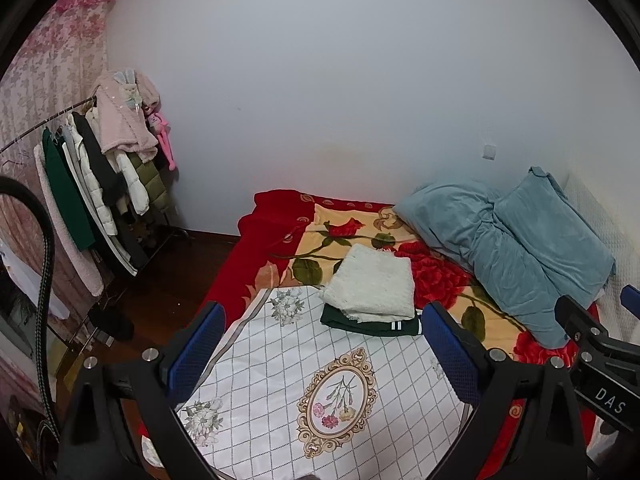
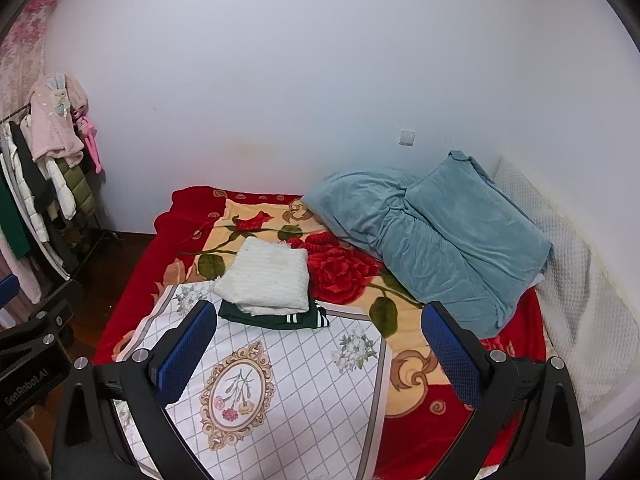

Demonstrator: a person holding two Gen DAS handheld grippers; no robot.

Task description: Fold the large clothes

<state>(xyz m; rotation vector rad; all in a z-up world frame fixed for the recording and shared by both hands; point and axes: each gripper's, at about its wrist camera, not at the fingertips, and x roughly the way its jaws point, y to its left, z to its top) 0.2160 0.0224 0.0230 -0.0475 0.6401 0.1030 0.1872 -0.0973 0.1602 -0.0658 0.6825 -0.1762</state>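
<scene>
A folded white knit garment [image 1: 370, 286] lay on top of a folded dark green garment [image 1: 370, 323] with white stripes at its edge, the two stacked at the far edge of a white cloth [image 1: 320, 380] printed with a grid, flower sprays and an oval floral medallion. That cloth was spread flat over a red rose-patterned blanket [image 1: 436, 276] covering the bed.

The stack sat ahead of the left tool [image 1: 324, 344], well apart from it and framed between its two blue-padded fingers [image 1: 198, 344]. The left tool was spread wide and held nothing; it hung above the near part of the white cloth without touching it.

In the right wrist view the same stack [image 2: 266, 280] lay ahead and toward the left finger of the right tool [image 2: 320, 344], again clear of it. The right tool was also spread wide and empty, its blue pads [image 2: 450, 352] poised over the white cloth [image 2: 288, 392] and the blanket [image 2: 340, 272]. The body of the right tool showed at the right edge of the left wrist view, beside the left one.

A blue-grey quilt [image 1: 516, 248] was bunched at the head of the bed against the white wall [image 1: 360, 80]. To the left, a rack of hanging coats [image 1: 100, 184] stood over a dark wooden floor [image 1: 172, 280].
</scene>
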